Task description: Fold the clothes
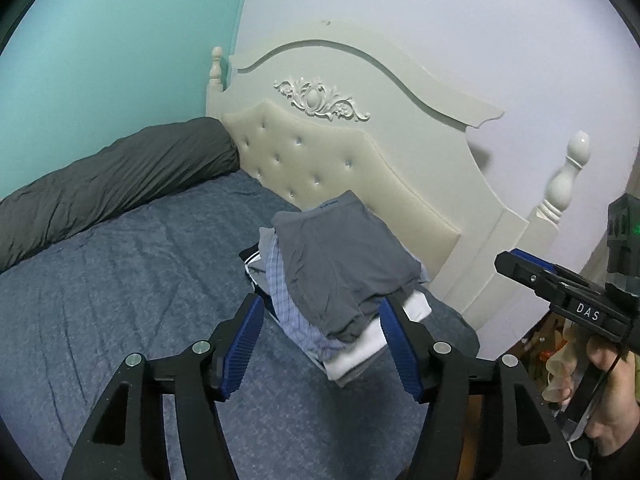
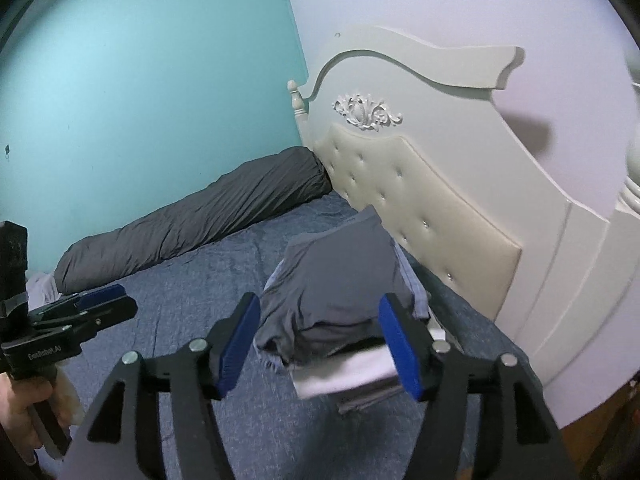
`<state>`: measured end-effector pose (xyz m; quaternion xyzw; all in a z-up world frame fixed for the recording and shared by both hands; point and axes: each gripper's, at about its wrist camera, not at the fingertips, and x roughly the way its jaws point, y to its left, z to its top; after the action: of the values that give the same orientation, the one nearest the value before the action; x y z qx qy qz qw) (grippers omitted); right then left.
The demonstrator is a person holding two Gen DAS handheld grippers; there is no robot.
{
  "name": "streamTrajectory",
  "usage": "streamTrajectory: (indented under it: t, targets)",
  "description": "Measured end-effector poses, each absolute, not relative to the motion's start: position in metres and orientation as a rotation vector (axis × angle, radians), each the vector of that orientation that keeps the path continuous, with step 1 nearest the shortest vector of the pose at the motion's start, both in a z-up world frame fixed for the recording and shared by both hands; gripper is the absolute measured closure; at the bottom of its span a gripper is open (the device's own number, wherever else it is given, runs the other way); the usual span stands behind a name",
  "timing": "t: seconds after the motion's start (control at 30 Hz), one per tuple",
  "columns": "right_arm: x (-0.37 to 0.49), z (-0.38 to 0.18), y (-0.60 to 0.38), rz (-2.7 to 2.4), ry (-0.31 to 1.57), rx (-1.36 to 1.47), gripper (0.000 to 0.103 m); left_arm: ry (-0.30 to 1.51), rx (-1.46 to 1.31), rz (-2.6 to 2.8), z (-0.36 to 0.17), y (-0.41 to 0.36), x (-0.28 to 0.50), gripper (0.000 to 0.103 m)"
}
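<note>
Two black fingers with blue pads belong to the left gripper [image 1: 322,344], and they are spread wide apart with nothing between them. Just past them sits a pile of folded clothes [image 1: 340,292] on the blue bed cover [image 1: 120,280]. On top of the pile lies a gray pair of shorts [image 1: 344,256]. Under it you can see a blue checked piece and a white piece.

From the other camera, the right gripper [image 2: 320,344] also has its fingers spread wide apart, holding nothing. The same pile [image 2: 340,304] sits just beyond it, with the gray shorts [image 2: 344,272] on top. The pictures do not show if either gripper touches the pile.

Off to the side, the person's hands [image 1: 612,400] hold the gripper handles.

Farther back, a long dark gray pillow [image 1: 112,184] lies along the teal wall [image 1: 112,60]. Behind the pile stands a cream headboard [image 1: 360,168] with soft buttoned padding and a carved flower shape. Past that is a pale wall [image 1: 440,20].
</note>
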<state>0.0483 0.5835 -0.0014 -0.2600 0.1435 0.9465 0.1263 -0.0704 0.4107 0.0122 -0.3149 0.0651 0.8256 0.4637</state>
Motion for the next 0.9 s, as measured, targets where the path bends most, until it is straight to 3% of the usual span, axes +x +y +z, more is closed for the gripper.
streamTrajectory:
  t: [0.17, 0.5, 0.57, 0.9]
  targets:
    - [0.073, -0.004, 0.570, 2.734, 0.428, -0.724, 0.026, 0.177, -0.762, 2.031, 0.011, 0.395, -0.056, 0.030]
    - [0.112, -0.011, 0.542, 2.699, 0.437, -0.713, 0.014, 0.188, -0.742, 2.044, 0.008, 0.366, -0.031, 0.018]
    - [0.118, -0.013, 0.537, 2.693, 0.438, -0.712, 0.007, 0.188, -0.736, 2.048, 0.007, 0.360, -0.026, 0.015]
    - [0.148, -0.022, 0.512, 2.677, 0.441, -0.699, 0.003, 0.188, -0.700, 2.078, 0.006, 0.332, -0.003, 0.001]
